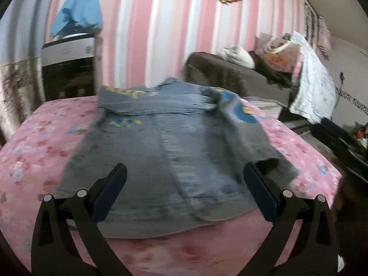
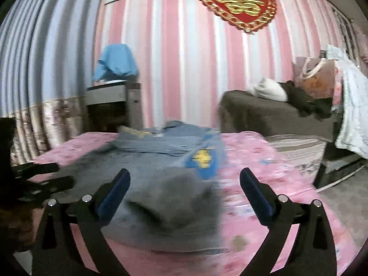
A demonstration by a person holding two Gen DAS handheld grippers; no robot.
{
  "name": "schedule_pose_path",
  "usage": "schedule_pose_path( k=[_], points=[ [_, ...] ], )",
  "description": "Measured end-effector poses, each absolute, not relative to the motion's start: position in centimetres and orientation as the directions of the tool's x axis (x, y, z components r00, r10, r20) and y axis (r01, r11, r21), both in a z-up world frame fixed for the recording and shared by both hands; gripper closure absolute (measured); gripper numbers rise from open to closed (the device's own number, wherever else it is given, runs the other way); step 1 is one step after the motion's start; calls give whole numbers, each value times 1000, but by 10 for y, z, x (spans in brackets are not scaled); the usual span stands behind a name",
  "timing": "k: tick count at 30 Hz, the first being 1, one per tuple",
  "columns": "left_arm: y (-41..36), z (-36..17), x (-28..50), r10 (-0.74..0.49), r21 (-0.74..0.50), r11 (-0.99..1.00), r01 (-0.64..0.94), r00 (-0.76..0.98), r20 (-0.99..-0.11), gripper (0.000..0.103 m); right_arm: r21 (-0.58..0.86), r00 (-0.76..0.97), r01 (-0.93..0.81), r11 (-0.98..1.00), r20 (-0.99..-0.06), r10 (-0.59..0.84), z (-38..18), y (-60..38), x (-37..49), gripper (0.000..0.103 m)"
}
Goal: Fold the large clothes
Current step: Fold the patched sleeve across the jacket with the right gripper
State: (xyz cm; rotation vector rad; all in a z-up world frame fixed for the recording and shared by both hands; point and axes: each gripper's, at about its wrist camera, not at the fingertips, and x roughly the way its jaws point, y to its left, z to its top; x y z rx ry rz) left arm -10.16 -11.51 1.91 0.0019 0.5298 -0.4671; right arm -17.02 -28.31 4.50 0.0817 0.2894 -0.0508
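A blue denim jacket [image 1: 165, 142] with yellow and blue patches lies flat on the pink floral bed [image 1: 34, 151], hem toward me. Its right sleeve [image 1: 243, 133] is folded down over the body, cuff near the hem. My left gripper [image 1: 184, 172] is open and empty, just above the hem. In the right wrist view the jacket [image 2: 147, 163] lies ahead with the sleeve cuff [image 2: 174, 197] between my fingers. My right gripper [image 2: 184, 177] is open and holds nothing. The left gripper [image 2: 43, 174] shows at the left edge there.
A brown sofa [image 1: 230, 73] with clothes and a bag stands beyond the bed on the right. A dark cabinet [image 1: 69, 69] with a blue cloth on top stands at the left against the pink striped wall. The floor lies to the right of the bed.
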Motion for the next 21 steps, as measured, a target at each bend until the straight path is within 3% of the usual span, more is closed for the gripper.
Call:
schedule_pose_path(
  k=[9, 18, 20, 21],
  points=[
    [-212, 6, -108, -464, -82, 860, 504, 706, -535, 3, 59, 966, 78, 995, -253, -61, 43, -367, -138, 6],
    [-292, -11, -81, -406, -5, 854, 520, 661, -631, 3, 145, 949, 72, 987, -315, -23, 24, -404, -118, 6],
    [-291, -9, -72, -437, -44, 846, 532, 644, -628, 13, 152, 944, 62, 986, -329, -9, 22, -404, -116, 6],
    [-286, -6, -65, -465, -80, 836, 543, 622, -630, 35, 149, 941, 53, 987, -338, 0, 22, -403, -115, 6]
  ],
)
